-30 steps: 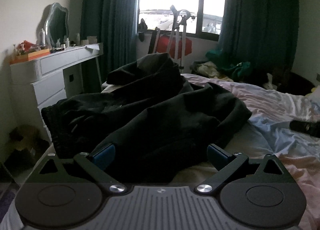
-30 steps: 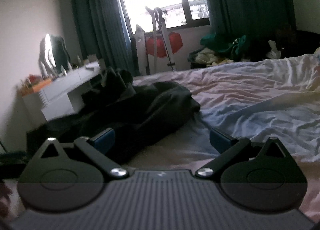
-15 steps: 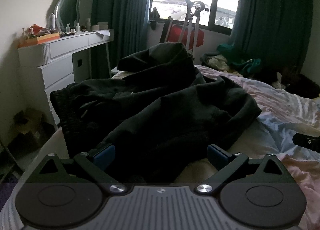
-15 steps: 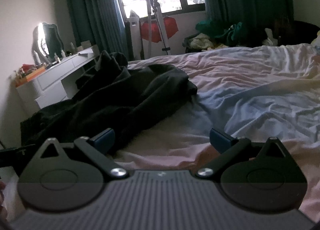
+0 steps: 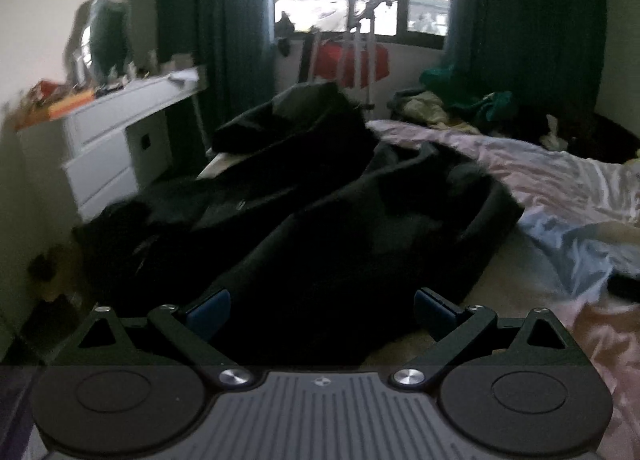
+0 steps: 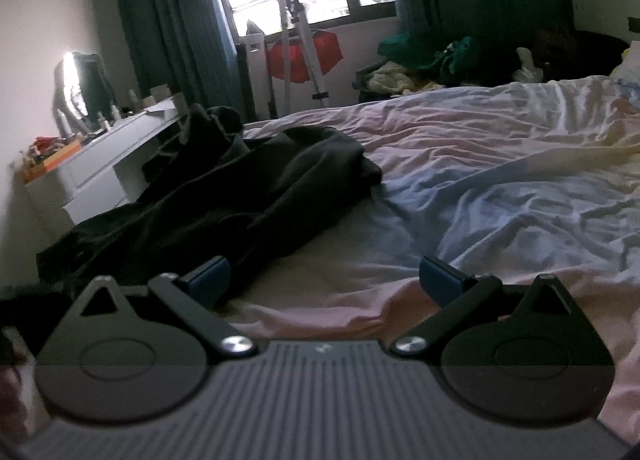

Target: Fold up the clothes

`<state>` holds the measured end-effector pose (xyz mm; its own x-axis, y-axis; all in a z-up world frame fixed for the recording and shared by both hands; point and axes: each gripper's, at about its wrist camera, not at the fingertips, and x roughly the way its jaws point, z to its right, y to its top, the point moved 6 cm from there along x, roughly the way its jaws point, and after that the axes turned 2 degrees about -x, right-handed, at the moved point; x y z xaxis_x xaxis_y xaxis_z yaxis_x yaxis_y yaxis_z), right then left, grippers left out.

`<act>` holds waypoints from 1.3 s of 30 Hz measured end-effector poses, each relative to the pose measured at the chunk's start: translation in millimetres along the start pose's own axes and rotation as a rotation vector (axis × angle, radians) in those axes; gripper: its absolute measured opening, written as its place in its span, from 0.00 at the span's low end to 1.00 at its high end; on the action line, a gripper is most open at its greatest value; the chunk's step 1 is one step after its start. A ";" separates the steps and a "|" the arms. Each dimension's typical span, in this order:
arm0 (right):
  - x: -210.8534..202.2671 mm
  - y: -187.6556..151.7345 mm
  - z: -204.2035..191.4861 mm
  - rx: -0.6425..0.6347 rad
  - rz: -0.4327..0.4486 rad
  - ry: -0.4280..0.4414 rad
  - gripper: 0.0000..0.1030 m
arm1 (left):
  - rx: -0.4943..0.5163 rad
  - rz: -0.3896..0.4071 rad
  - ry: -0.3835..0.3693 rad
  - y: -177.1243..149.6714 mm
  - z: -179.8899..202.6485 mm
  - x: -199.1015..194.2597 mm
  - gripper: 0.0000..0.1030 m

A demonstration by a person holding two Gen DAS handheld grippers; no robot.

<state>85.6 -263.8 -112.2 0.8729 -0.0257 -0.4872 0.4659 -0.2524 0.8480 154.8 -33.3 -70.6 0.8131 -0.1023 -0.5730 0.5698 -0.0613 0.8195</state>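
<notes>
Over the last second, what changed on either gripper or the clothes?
Both views shifted: the left gripper closed in on the black garment, and the right gripper swung over the bedsheet near its edge. Nothing was gripped or released. Both stay open and empty; the garment lies crumpled as before.

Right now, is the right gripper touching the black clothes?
Cannot tell. In the right wrist view the right gripper is open and the black clothes reach its left finger, but no plain contact or gap shows.

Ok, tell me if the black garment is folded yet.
Not folded: the black garment lies crumpled in a heap on the bed sheet, with uneven bunched ridges.
</notes>
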 end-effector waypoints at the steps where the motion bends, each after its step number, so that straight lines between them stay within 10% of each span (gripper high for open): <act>1: 0.6 0.1 2.7 0.008 -0.002 -0.010 1.00 | -0.001 0.003 -0.011 10.8 5.3 7.2 0.96; 12: 36.0 -10.1 52.7 0.191 -0.022 -0.083 1.00 | 0.020 0.052 -0.105 155.9 111.6 174.2 0.95; 24: 94.8 -15.6 83.8 0.245 0.016 -0.092 1.00 | 0.164 -0.129 -0.026 163.3 190.6 350.2 0.83; 27: 106.3 -19.4 87.7 0.261 -0.006 -0.095 1.00 | 0.208 -0.138 -0.004 153.3 201.1 358.3 0.69; 30: 109.2 -20.0 90.4 0.271 -0.001 -0.109 1.00 | 0.223 -0.144 -0.017 147.0 207.8 349.8 0.19; 39: 86.3 -8.1 102.0 0.285 0.087 -0.162 0.99 | 0.365 0.102 -0.115 159.3 221.8 186.1 0.09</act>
<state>142.3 -362.6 -182.3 0.8627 -0.2062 -0.4618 0.3117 -0.5023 0.8066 370.5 -282.3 -44.8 0.8330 -0.2358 -0.5005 0.3898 -0.3918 0.8334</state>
